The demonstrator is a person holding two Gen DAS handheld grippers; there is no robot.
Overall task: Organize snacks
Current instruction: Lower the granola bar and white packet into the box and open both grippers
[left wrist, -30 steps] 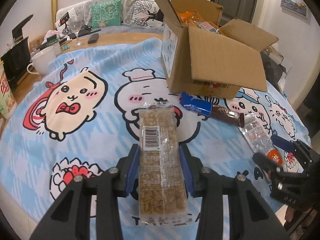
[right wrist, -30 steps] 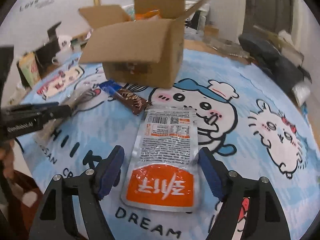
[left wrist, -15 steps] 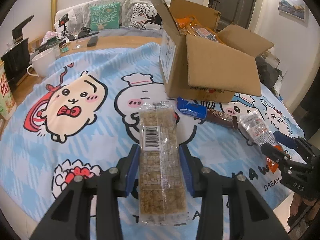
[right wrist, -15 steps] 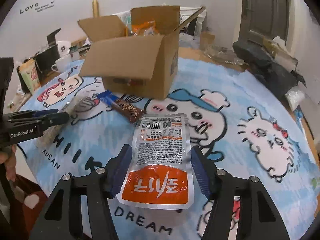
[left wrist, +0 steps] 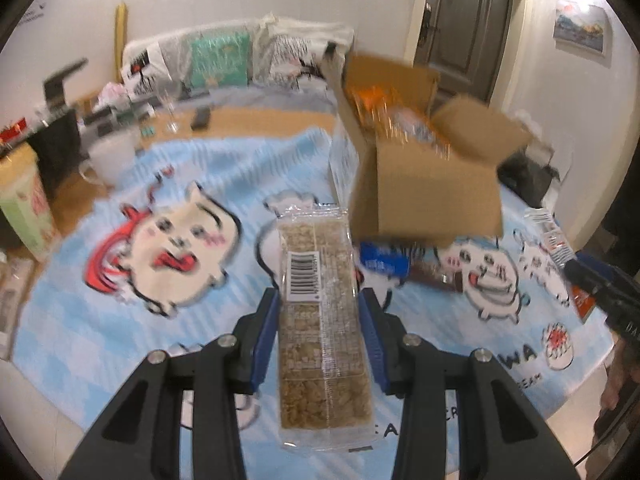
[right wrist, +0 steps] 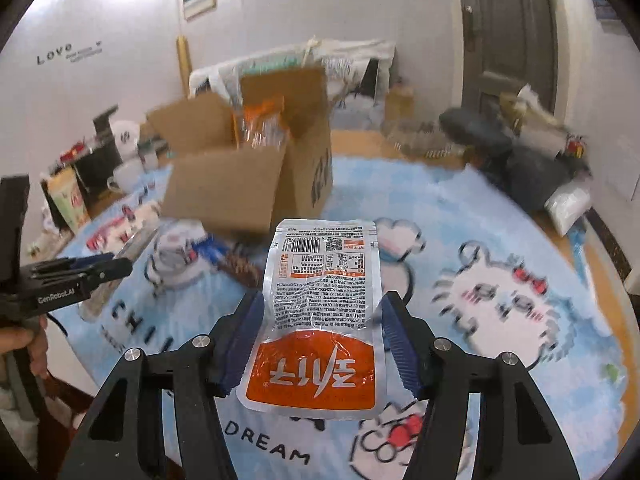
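Pale walls with framed pictures and a dark door [left wrist: 460, 28] back a table [left wrist: 248, 120] spread with a blue cartoon-print cloth [left wrist: 120, 320]. At the left edge of the left wrist view stand a green carton [left wrist: 24, 216] and a white mug [left wrist: 108, 156], and cushions [left wrist: 216, 60] line the sofa behind. Low in the centre of that view, the left tongs [left wrist: 319, 332] are clamped on a clear-wrapped cereal bar [left wrist: 320, 300], blue pads pressed to its long sides, its barcode label facing up and its far end held clear above the cloth. Right of it stands an open cardboard box [left wrist: 432, 200] with orange packets [left wrist: 372, 100] showing inside, and a blue-and-brown wrapped bar [left wrist: 396, 268] lies on the cloth just in front of the box. At that view's far right edge the right tongs [left wrist: 600, 280] show only from the side. The right wrist view shows what that one hides: the right tongs [right wrist: 320, 332] have just been closing and now grip a silver pouch [right wrist: 320, 300] with an orange panel, its printed back facing up, held above the cloth. At this view's left edge the left tongs [right wrist: 92, 268] appear side-on, with a hand [right wrist: 24, 340] below them, and dark bags [right wrist: 520, 160] at the upper right.
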